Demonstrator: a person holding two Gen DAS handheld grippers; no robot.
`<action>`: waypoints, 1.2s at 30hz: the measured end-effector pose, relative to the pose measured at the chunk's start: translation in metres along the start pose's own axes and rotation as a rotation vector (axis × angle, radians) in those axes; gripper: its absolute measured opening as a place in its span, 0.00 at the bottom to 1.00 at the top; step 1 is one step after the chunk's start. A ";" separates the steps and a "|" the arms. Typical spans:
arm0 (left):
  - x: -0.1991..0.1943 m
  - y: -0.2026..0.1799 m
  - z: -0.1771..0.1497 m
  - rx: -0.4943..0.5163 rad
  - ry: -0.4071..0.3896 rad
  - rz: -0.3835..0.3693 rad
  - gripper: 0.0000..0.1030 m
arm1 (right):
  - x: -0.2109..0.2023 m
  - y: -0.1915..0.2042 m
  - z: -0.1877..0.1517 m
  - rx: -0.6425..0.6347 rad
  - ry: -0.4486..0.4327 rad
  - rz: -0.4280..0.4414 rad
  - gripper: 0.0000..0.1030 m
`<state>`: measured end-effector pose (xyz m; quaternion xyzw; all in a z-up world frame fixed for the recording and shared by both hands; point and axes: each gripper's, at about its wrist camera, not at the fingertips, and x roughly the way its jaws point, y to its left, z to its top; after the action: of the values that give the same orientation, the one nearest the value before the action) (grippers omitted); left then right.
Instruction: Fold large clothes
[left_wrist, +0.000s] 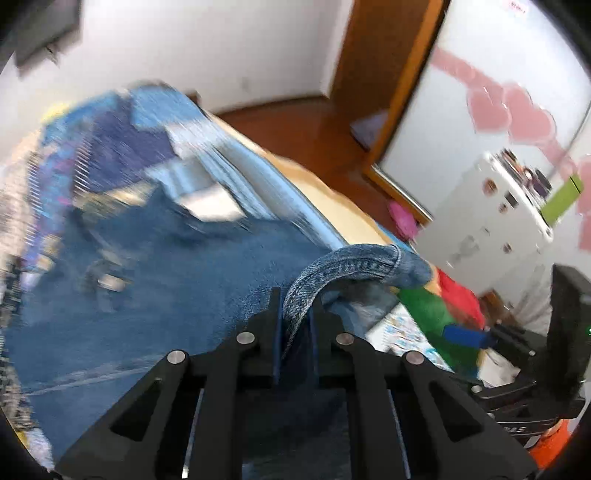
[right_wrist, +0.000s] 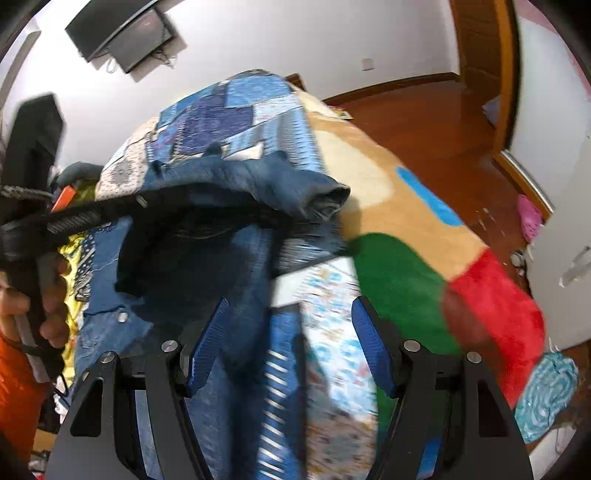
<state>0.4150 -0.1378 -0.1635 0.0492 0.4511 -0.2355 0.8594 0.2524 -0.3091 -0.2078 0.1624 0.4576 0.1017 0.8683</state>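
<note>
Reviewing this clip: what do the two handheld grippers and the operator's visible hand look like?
Both the left gripper and the right gripper are matte black linkage frames with silver pivot pins and ribbed blue pads. The hand is bare, beside an orange sleeve.

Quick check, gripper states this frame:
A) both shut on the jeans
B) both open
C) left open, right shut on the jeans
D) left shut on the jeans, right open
D: in the left wrist view the left gripper pinches a hem of the jeans; in the right wrist view the right gripper stands with its fingers wide apart, holding nothing.
</note>
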 end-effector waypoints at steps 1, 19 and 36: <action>-0.007 0.006 0.001 -0.001 -0.019 0.019 0.11 | 0.004 0.003 0.000 -0.006 0.005 0.000 0.63; -0.049 0.176 -0.168 -0.359 0.088 0.193 0.21 | 0.046 0.023 -0.019 -0.028 0.110 -0.095 0.64; -0.032 0.139 -0.113 -0.081 0.044 0.247 0.52 | 0.051 0.032 -0.016 -0.041 0.120 -0.149 0.65</action>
<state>0.3772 0.0298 -0.2221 0.0749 0.4695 -0.1086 0.8730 0.2671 -0.2598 -0.2426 0.1036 0.5175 0.0556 0.8475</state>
